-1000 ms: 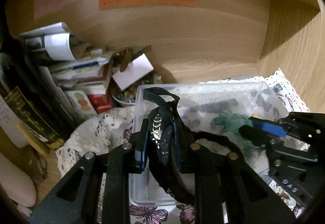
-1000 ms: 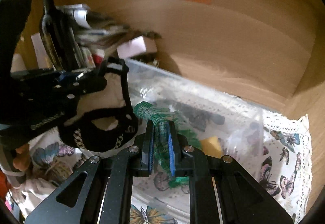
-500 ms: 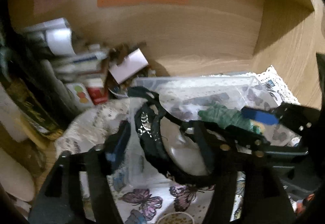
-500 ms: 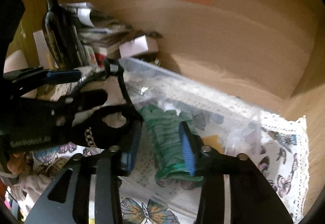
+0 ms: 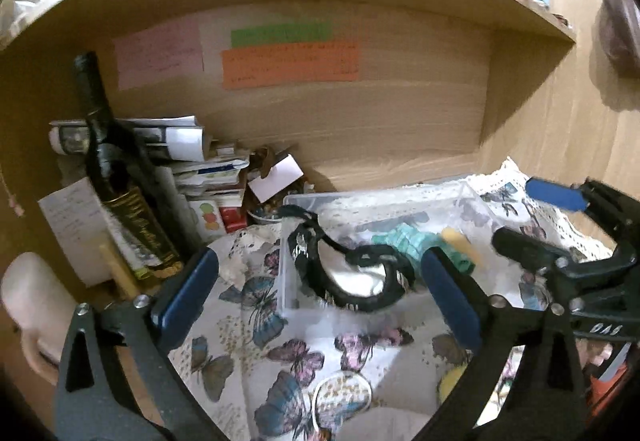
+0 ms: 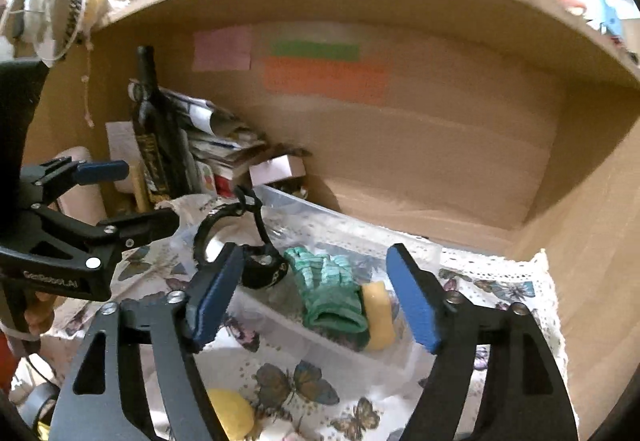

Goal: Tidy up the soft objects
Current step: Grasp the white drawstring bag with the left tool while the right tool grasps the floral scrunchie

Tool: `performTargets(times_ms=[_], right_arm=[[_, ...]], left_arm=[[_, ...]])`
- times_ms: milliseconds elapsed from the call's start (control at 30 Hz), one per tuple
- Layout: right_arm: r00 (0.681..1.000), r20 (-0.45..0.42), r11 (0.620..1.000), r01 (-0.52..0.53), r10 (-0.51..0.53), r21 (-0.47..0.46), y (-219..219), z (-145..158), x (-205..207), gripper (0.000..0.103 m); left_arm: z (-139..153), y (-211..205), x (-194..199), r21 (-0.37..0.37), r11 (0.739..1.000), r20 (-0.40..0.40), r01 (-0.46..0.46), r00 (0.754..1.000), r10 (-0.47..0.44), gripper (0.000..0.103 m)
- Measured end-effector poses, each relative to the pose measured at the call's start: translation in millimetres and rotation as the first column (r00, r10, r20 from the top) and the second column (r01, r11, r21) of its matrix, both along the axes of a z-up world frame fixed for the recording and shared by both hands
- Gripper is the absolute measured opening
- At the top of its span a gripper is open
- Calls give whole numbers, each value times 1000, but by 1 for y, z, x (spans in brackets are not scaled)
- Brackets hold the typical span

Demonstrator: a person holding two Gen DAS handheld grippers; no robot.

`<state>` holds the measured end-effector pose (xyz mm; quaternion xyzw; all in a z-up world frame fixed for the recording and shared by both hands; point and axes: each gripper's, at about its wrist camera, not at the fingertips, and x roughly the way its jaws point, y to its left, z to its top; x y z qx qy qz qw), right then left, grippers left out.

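Note:
A clear plastic bin [image 5: 285,273] [image 6: 320,333] sits on a butterfly-print cloth inside a wooden shelf. In it lie a black strappy fabric piece [image 5: 352,281] [image 6: 256,265], a green knitted item [image 5: 404,241] [image 6: 332,293] and a yellow sponge [image 5: 460,241] [image 6: 380,313]. My left gripper [image 5: 320,301] is open and empty, pulled back just in front of the bin. My right gripper [image 6: 316,305] is open and empty, above the bin's near side. Each gripper shows in the other's view: the right gripper [image 5: 540,221] and the left gripper [image 6: 136,197].
A dark bottle [image 5: 116,181] [image 6: 156,137], stacked papers and boxes [image 5: 192,169] and a small bowl of trinkets crowd the shelf's left side. Coloured notes [image 5: 288,57] stick to the back wall. A yellow soft object [image 6: 232,413] lies on the cloth in front.
Both grippers opened and let go: the black fabric piece and the green knitted item dropped into the bin. Both grippers then pulled back from the shelf.

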<state>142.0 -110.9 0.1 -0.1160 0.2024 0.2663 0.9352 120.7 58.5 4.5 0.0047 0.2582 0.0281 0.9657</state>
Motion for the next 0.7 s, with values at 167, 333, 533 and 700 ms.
performTargets(times_ms=[167,333,533,700], right_arm=[[999,31,1000,12,-12,0,-10,-5,-24,76],[1000,12,1000,21,-21,-21,-20,-23,-42,78],[996,-84,999,26,-29,-34,-28,-58,-52,79],[983,-180,1000,17,-21,-21,-32,-88,-59,87]], left_arm=[[-10,-8,-22,32,999,-25,17,1000,-16,103],[-29,-14,-40,3,999,-69,49,996,-49,103],[-58,-27,-58,-17,997,-125,76,989,-77,103],[-83,-36,-66,-29,995,-185,93,978,-97,103]])
